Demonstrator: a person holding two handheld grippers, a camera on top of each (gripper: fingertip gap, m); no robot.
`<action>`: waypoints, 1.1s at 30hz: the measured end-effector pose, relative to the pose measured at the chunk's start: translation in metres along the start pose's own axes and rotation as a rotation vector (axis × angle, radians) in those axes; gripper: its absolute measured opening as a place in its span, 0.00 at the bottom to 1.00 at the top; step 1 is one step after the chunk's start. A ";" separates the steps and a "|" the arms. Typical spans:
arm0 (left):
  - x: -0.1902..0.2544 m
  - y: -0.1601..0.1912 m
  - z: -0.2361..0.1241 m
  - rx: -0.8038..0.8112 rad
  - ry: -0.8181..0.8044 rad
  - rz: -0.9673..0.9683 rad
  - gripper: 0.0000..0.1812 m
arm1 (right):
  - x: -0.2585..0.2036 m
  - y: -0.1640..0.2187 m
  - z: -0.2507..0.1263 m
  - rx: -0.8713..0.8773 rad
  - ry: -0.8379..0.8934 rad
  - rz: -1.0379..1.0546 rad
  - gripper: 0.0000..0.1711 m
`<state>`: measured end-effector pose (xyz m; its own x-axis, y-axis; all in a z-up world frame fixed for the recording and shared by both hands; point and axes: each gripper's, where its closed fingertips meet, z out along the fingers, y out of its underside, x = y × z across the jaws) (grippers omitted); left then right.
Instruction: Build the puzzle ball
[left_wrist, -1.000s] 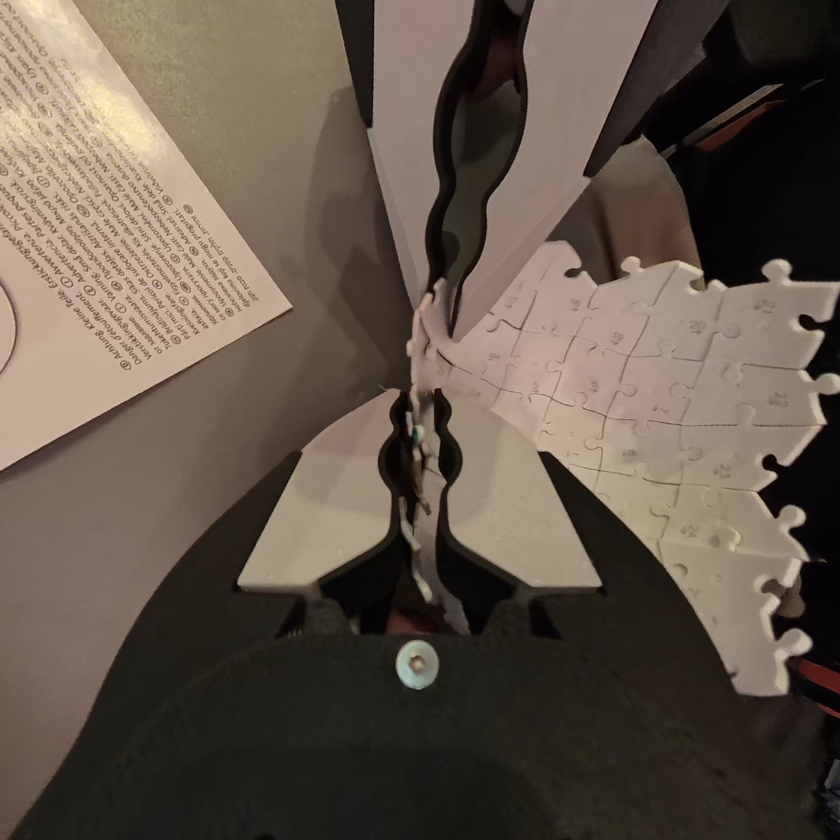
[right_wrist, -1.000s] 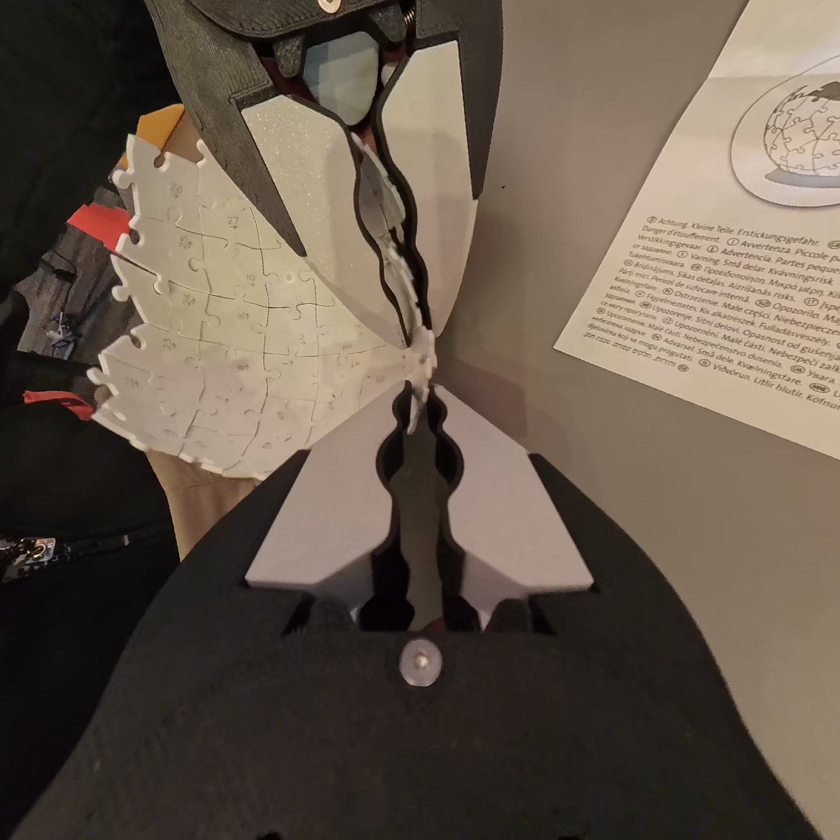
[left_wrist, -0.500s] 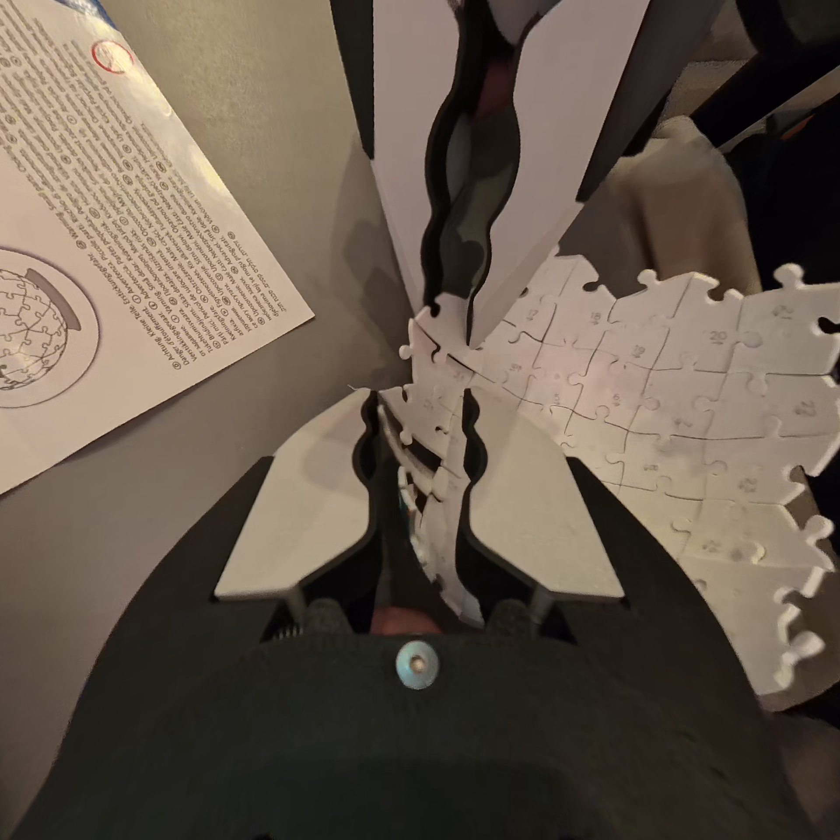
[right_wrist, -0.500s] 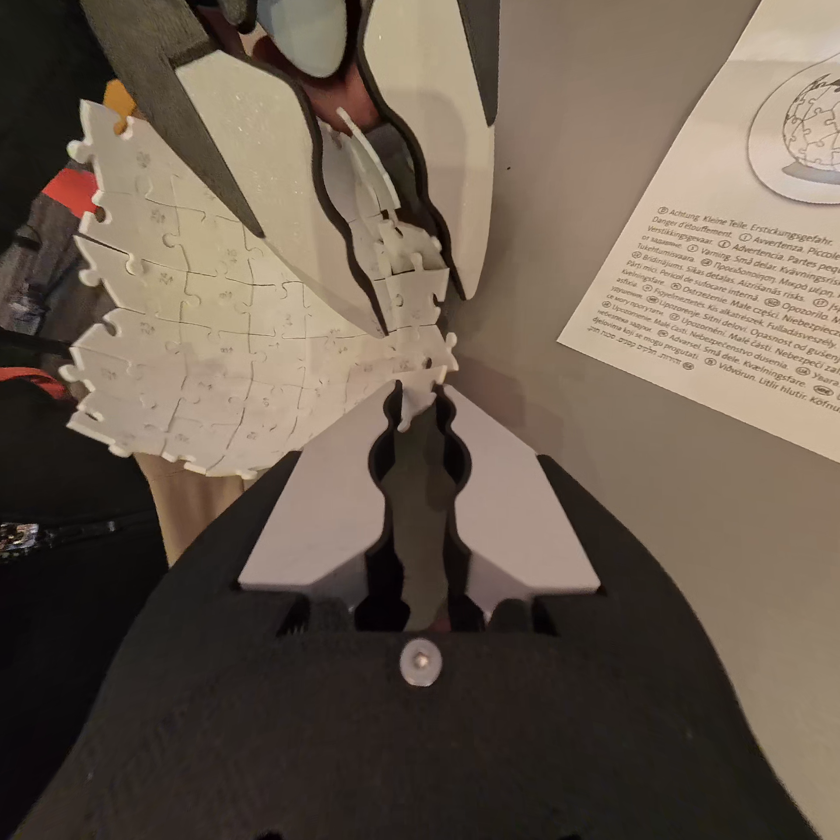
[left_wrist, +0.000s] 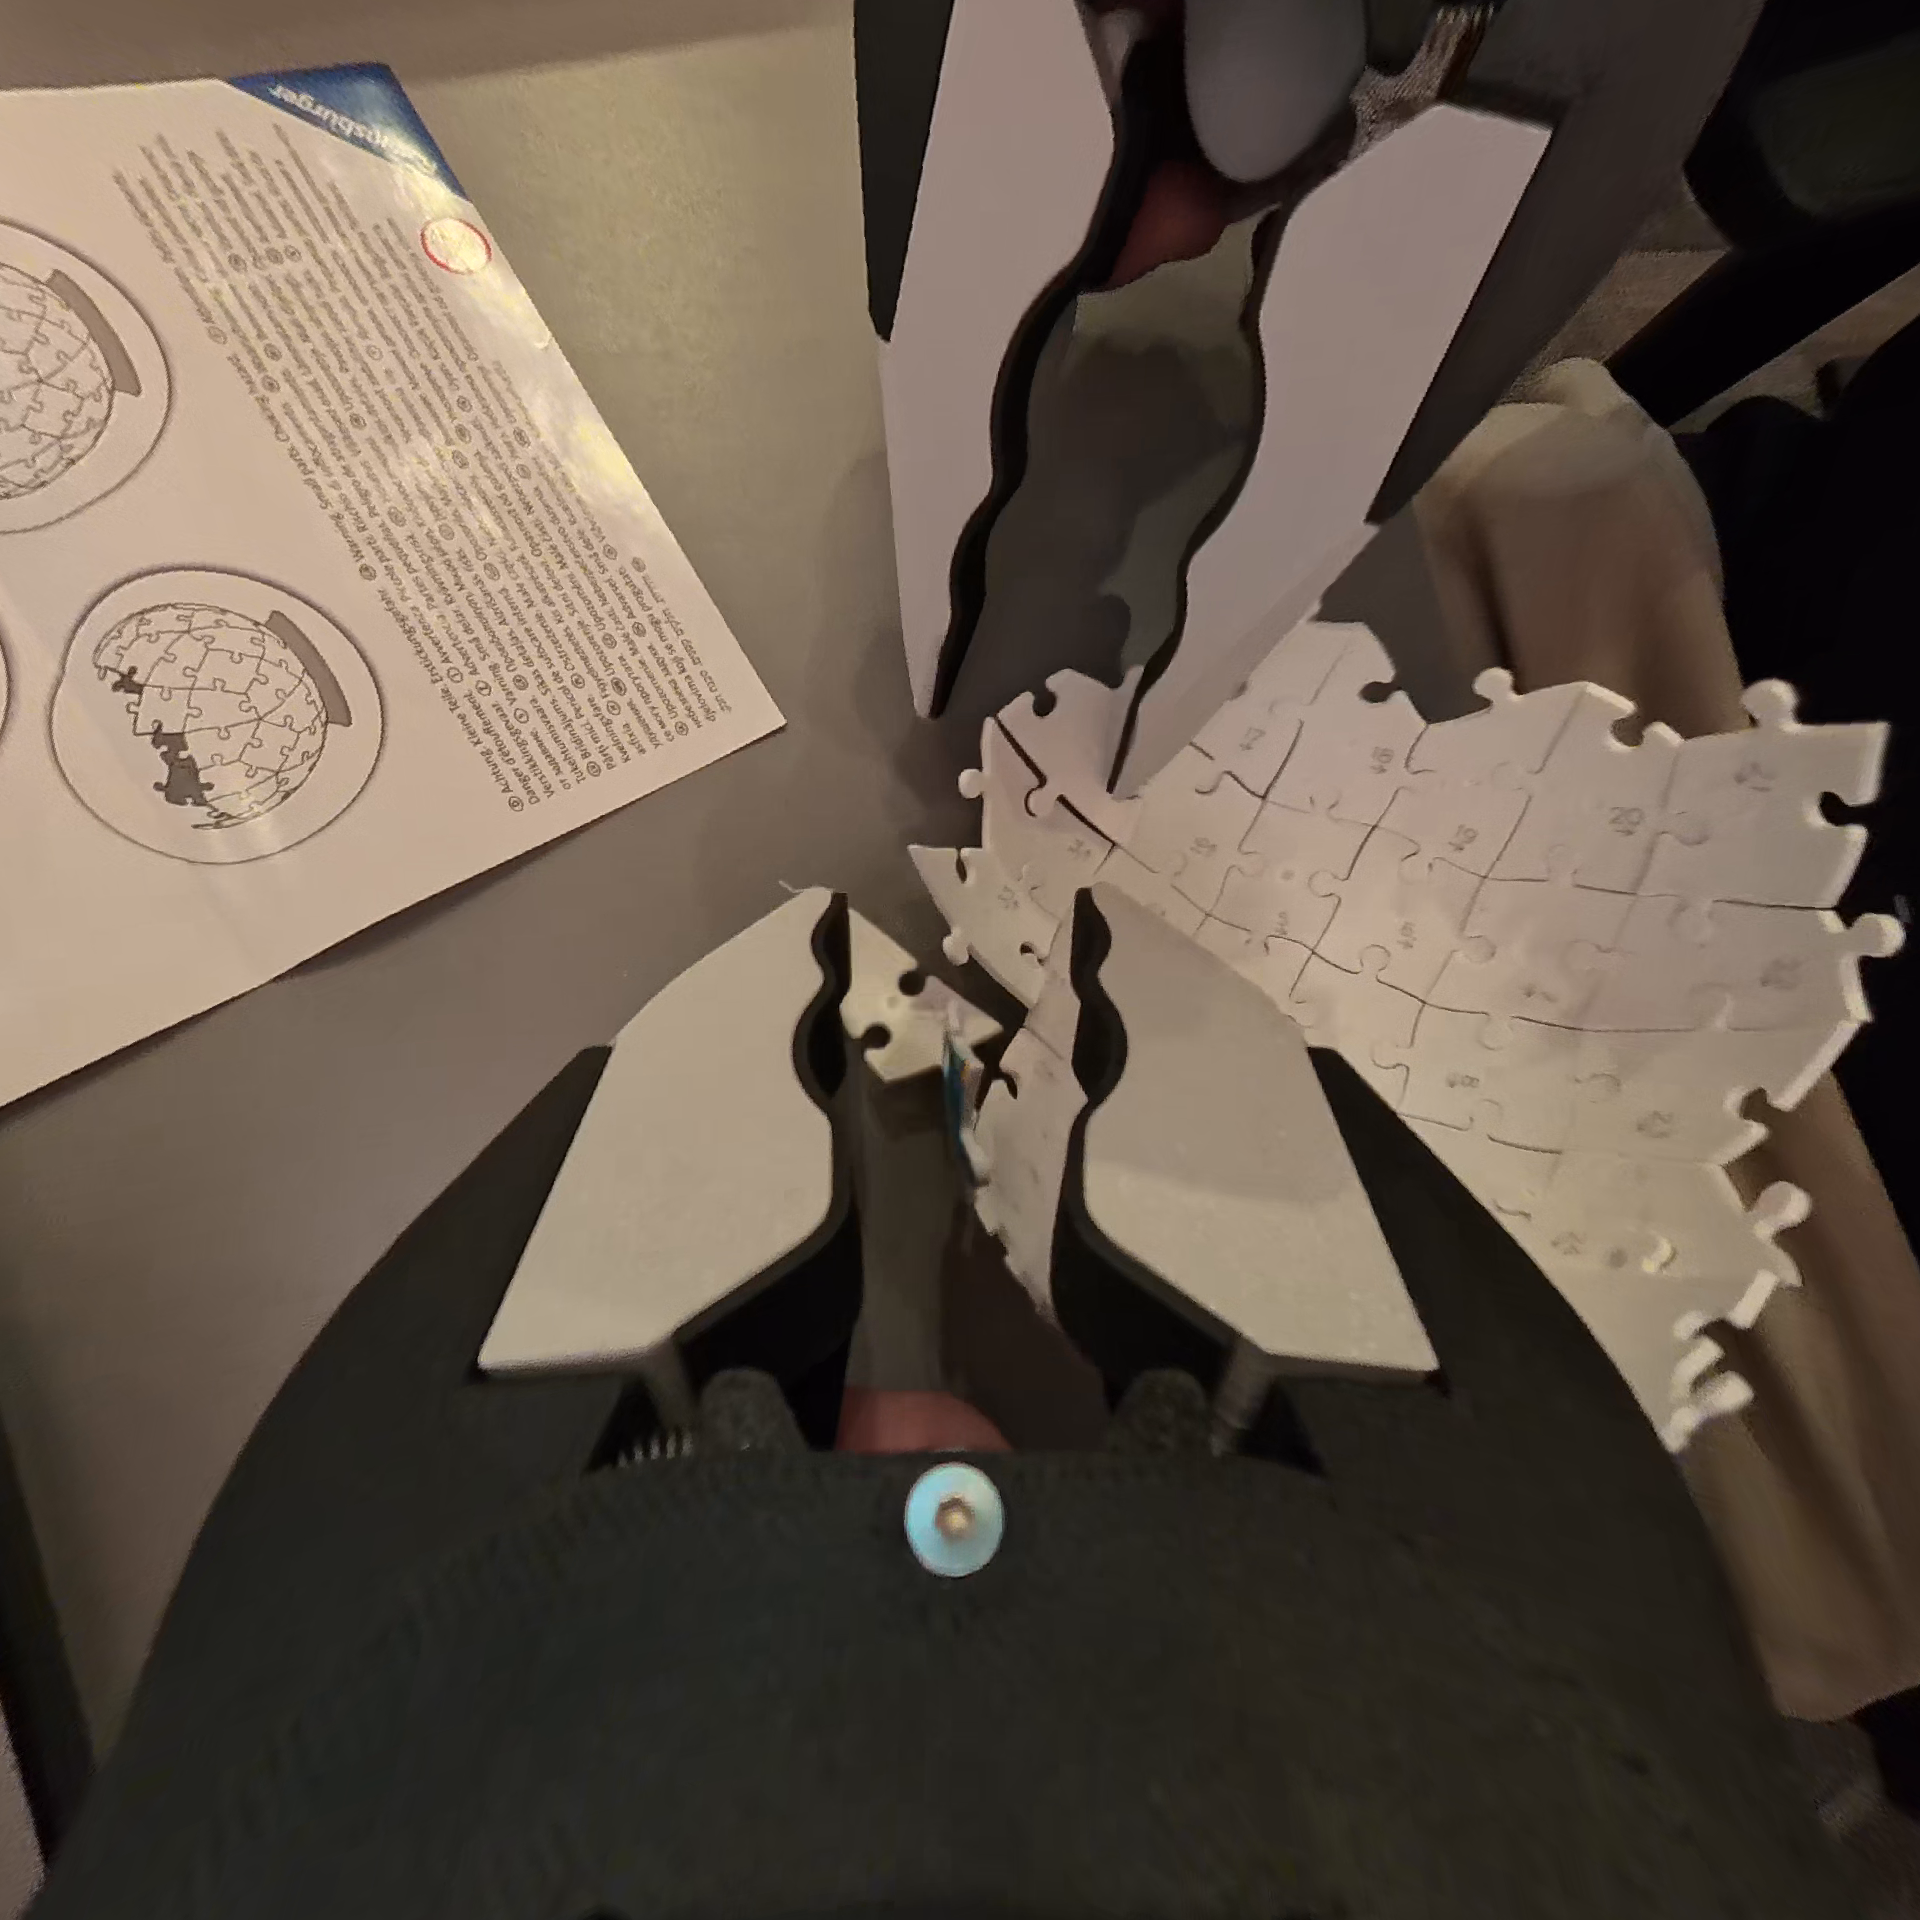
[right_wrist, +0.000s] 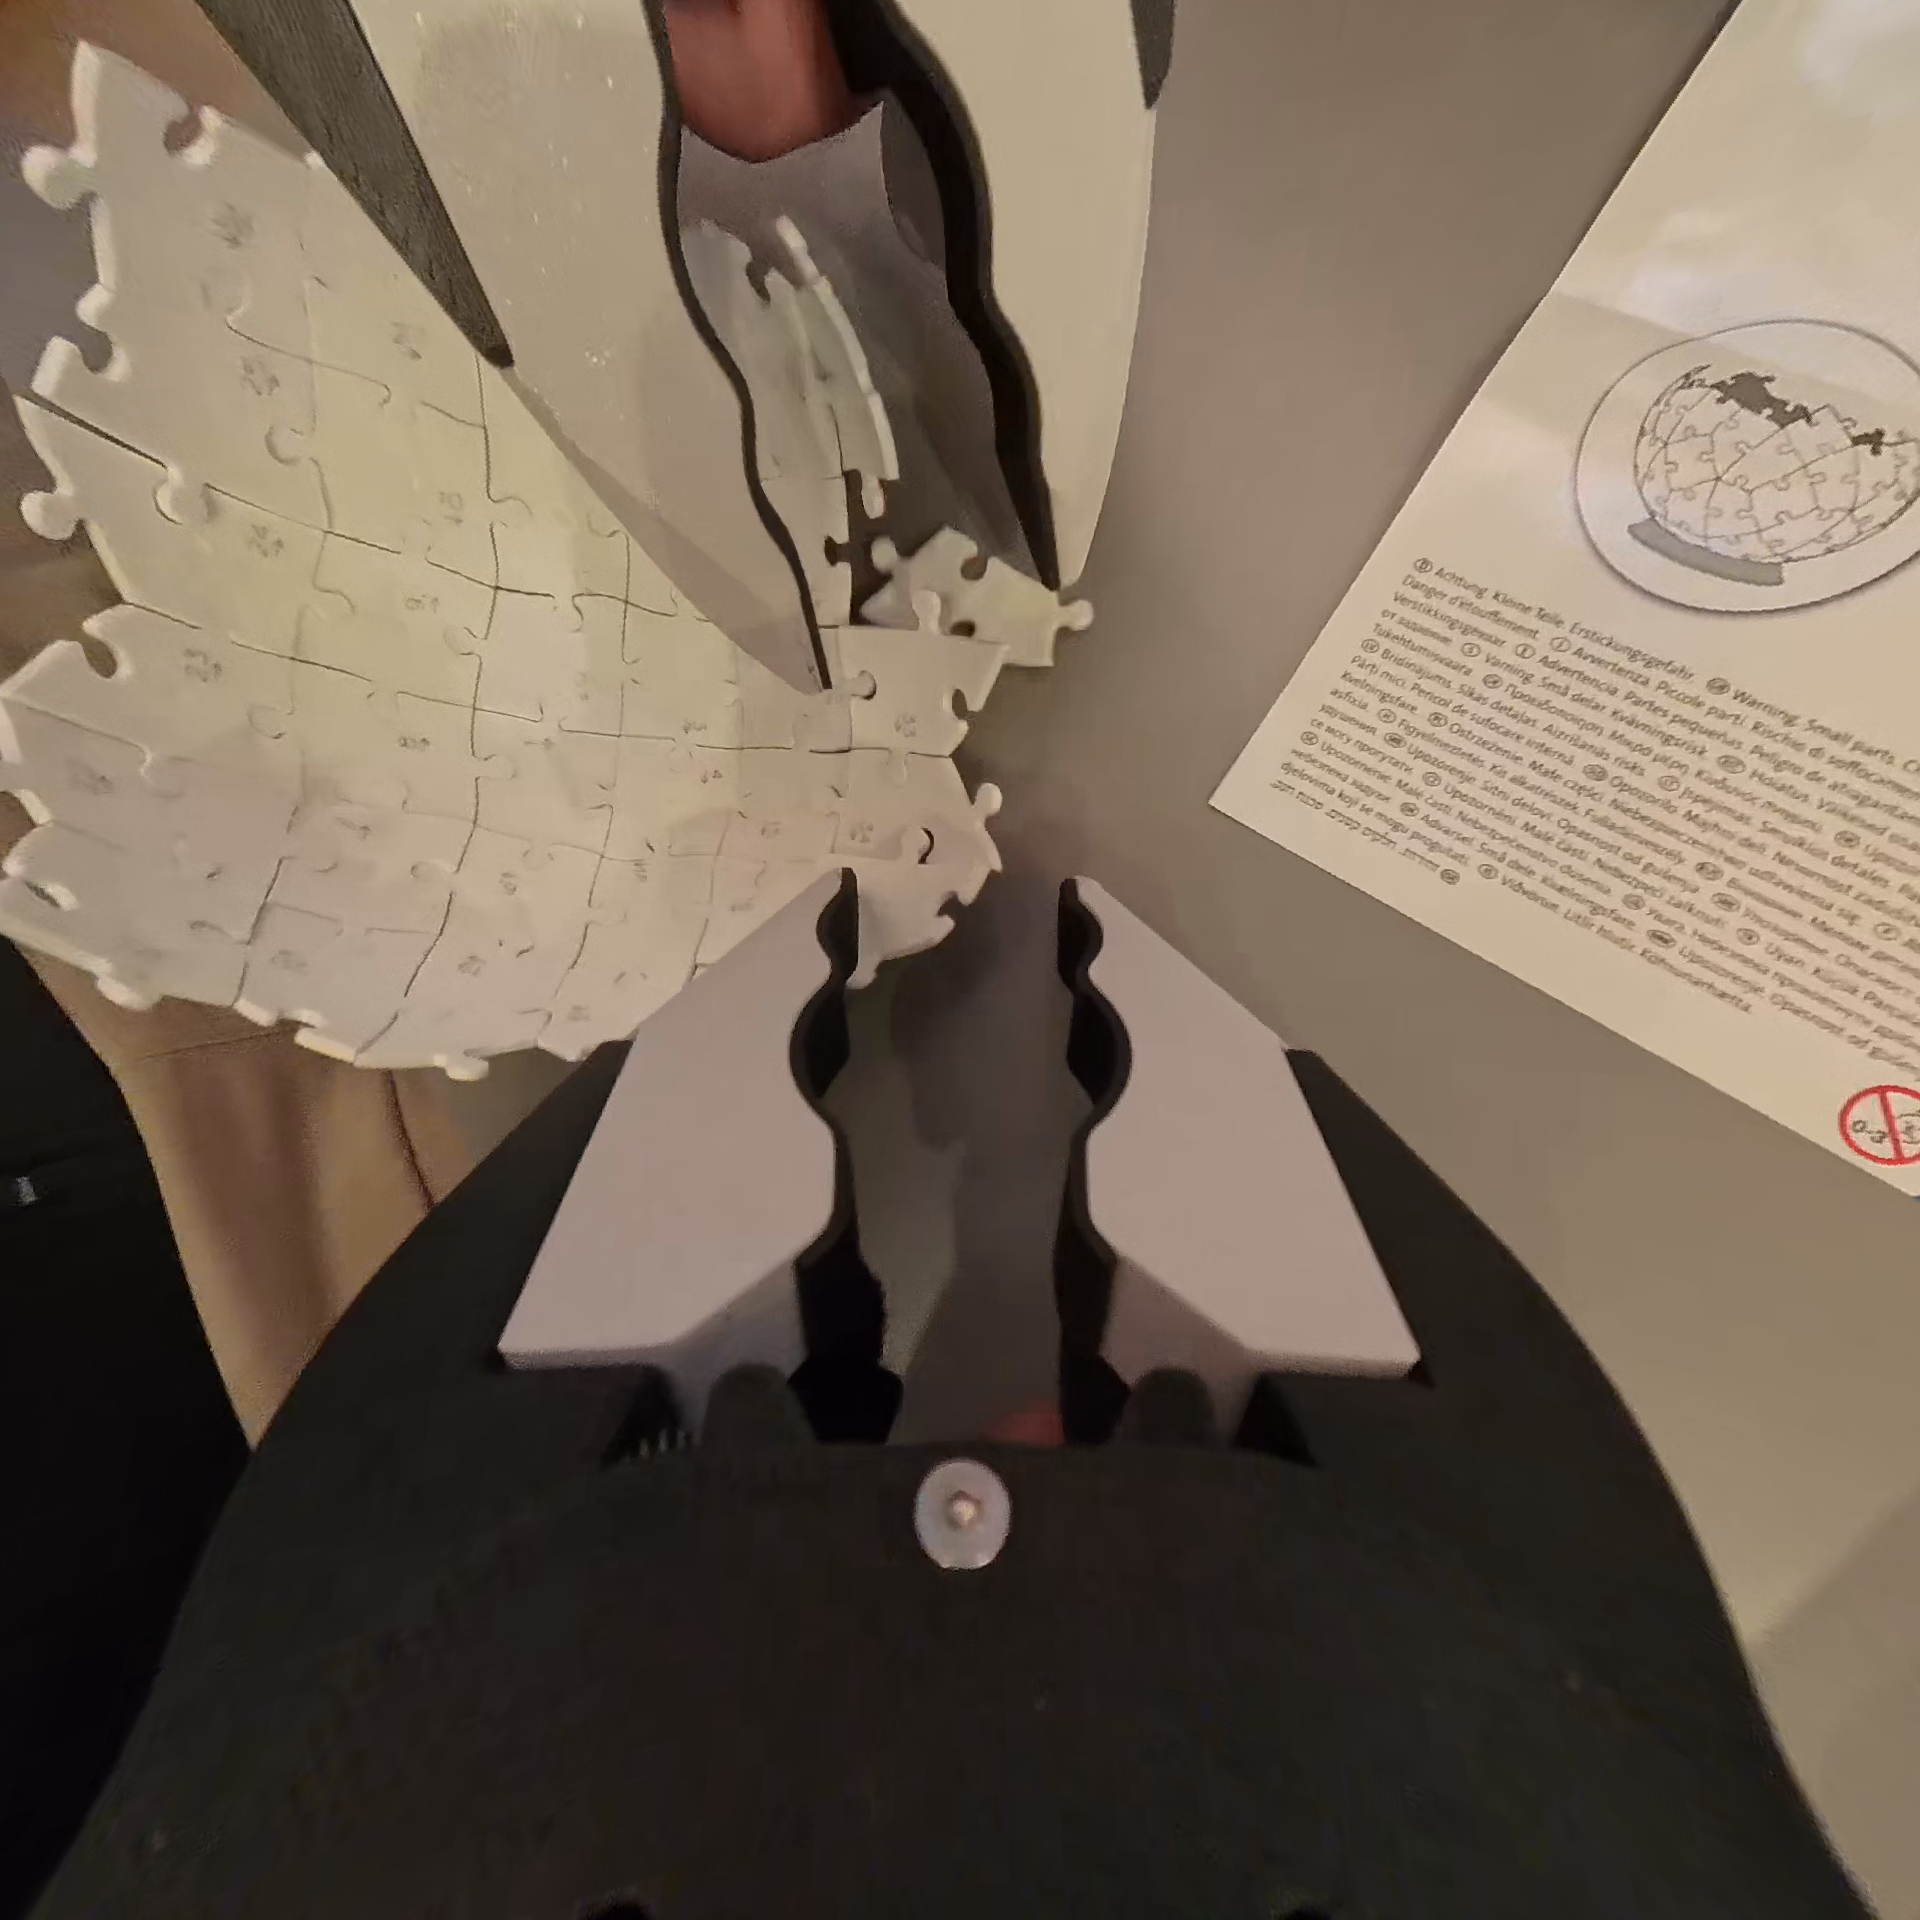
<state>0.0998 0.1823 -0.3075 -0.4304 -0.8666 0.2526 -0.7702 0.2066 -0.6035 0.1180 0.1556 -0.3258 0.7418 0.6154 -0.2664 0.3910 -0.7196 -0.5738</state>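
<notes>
The puzzle ball is a curved white shell (left_wrist: 1455, 935) of joined numbered pieces, seen from its blank inner side. It hangs past the table edge over a person's lap and also shows in the right wrist view (right_wrist: 364, 727). My left gripper (left_wrist: 956, 904) is open; a strip of the shell's edge lies against its right finger. A single white piece (left_wrist: 888, 1003) lies between its fingers, seemingly apart from the shell; the right wrist view (right_wrist: 977, 603) shows it too. My right gripper (right_wrist: 958, 883) is open, facing the left one, with the shell's edge by its left fingertip.
A printed instruction sheet (left_wrist: 312, 520) with globe drawings lies on the grey table (left_wrist: 675, 156); it also shows in the right wrist view (right_wrist: 1610, 727). A person's beige trousers (left_wrist: 1558, 520) and dark clothing are beyond the table edge. The left gripper's tips are roughly 4 cm from the right gripper's.
Both grippers have opened wide. The left was shut on the shell's edge and the right pinched a tab; both have let go. The shell has tilted flatter and one piece sits apart.
</notes>
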 end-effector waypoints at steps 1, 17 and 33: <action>0.000 -0.001 -0.001 0.001 -0.005 0.005 0.22 | 0.000 0.000 0.001 -0.008 0.008 -0.012 0.22; -0.043 -0.054 -0.061 0.297 -0.356 -0.093 0.18 | 0.000 0.006 0.007 -0.146 0.117 -0.224 0.26; 0.004 -0.002 -0.102 0.463 -0.611 -0.408 0.19 | -0.005 0.004 0.008 -0.267 0.159 -0.360 0.21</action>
<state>0.0514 0.2245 -0.2283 0.2682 -0.9522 0.1462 -0.4830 -0.2642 -0.8348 0.1114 0.1517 -0.3330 0.5998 0.7988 0.0466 0.7492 -0.5402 -0.3833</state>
